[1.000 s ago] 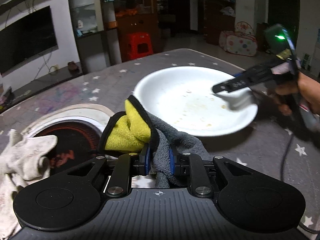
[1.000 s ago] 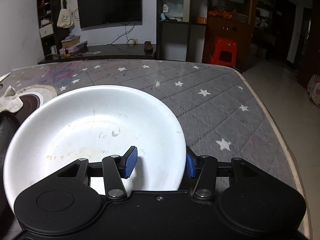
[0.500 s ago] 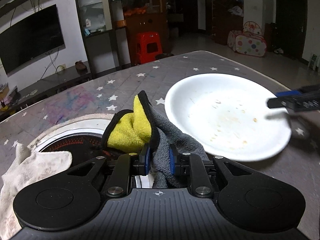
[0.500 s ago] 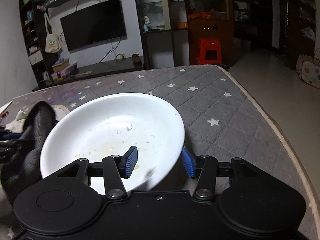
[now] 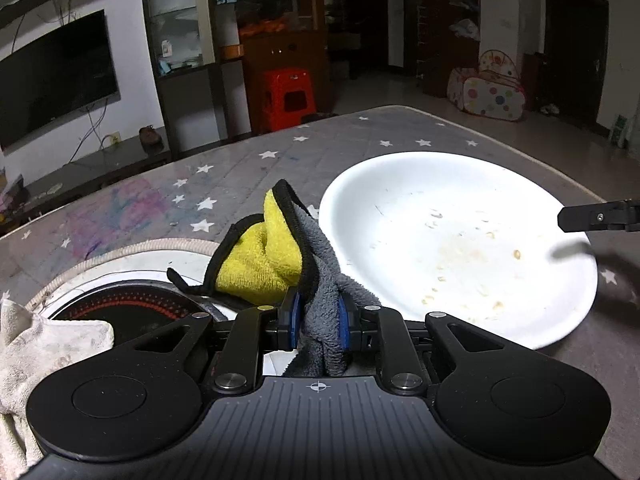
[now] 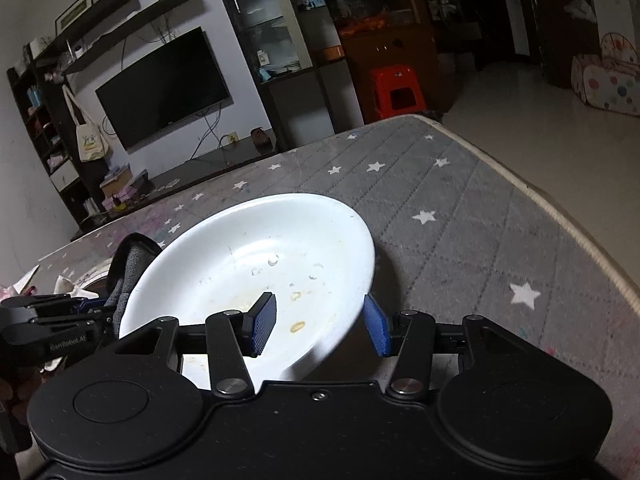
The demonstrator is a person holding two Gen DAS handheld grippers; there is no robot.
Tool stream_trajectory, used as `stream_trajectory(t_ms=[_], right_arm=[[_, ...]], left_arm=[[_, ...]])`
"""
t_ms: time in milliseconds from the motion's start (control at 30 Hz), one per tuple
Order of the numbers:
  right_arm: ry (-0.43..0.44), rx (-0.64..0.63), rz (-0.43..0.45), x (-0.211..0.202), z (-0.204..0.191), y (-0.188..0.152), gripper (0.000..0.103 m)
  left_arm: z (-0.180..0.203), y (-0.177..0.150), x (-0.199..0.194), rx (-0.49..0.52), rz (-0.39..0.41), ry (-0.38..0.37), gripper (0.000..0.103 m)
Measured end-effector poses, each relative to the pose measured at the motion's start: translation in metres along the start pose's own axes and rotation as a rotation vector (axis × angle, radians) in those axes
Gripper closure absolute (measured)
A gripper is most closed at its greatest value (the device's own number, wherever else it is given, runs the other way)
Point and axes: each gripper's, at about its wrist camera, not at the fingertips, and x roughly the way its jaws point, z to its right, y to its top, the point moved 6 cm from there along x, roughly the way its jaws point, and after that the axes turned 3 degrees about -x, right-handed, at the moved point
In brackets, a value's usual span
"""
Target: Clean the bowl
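Observation:
A white bowl [image 5: 440, 240] with dried food specks sits on the grey star-patterned table cover, and shows in the right wrist view too [image 6: 248, 264]. My left gripper [image 5: 318, 316] is shut on a grey and yellow cloth [image 5: 256, 268], which stands up just left of the bowl's rim. My right gripper [image 6: 320, 324] straddles the bowl's near right rim, one pad over the inside and the other just outside it. Bowl surface shows across the wide gap between the pads. One black finger of the right gripper [image 5: 600, 218] reaches over the bowl's right edge. The left gripper [image 6: 52, 320] and cloth [image 6: 136, 256] sit beside the bowl.
A round cooker plate [image 5: 132, 300] with a red-ringed dark top lies left of the cloth. A soiled white rag [image 5: 36, 344] lies at its near left. The table's piped edge [image 6: 560, 220] runs along the right, with floor beyond. A red stool [image 5: 286, 96] stands behind the table.
My right gripper has rolled, so the room now looks tilted in its view. The bowl looks smaller there. The cloth and left gripper have come into view at the bowl's left.

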Motion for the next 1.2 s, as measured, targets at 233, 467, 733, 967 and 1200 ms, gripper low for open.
stream_trajectory(t_ms=[233, 467, 733, 967, 1200], right_arm=[[0.012, 0.014, -0.046, 0.002, 0.002, -0.015, 0.062], [-0.019, -0.012, -0.066, 0.004, 0.015, -0.018, 0.069], [-0.073, -0.129, -0.082, 0.010, 0.025, -0.013, 0.072], [-0.085, -0.214, -0.094, 0.012, 0.018, -0.013, 0.071], [-0.095, -0.244, -0.091, 0.012, 0.015, -0.013, 0.067]], left_arm=[[0.020, -0.006, -0.012, 0.028, 0.011, -0.056, 0.084], [0.046, -0.018, -0.020, 0.046, 0.012, -0.104, 0.084], [0.063, -0.026, -0.021, 0.056, 0.003, -0.124, 0.084], [0.039, -0.014, -0.005, -0.006, -0.007, -0.096, 0.084], [0.014, 0.005, 0.023, -0.014, -0.005, -0.117, 0.083]])
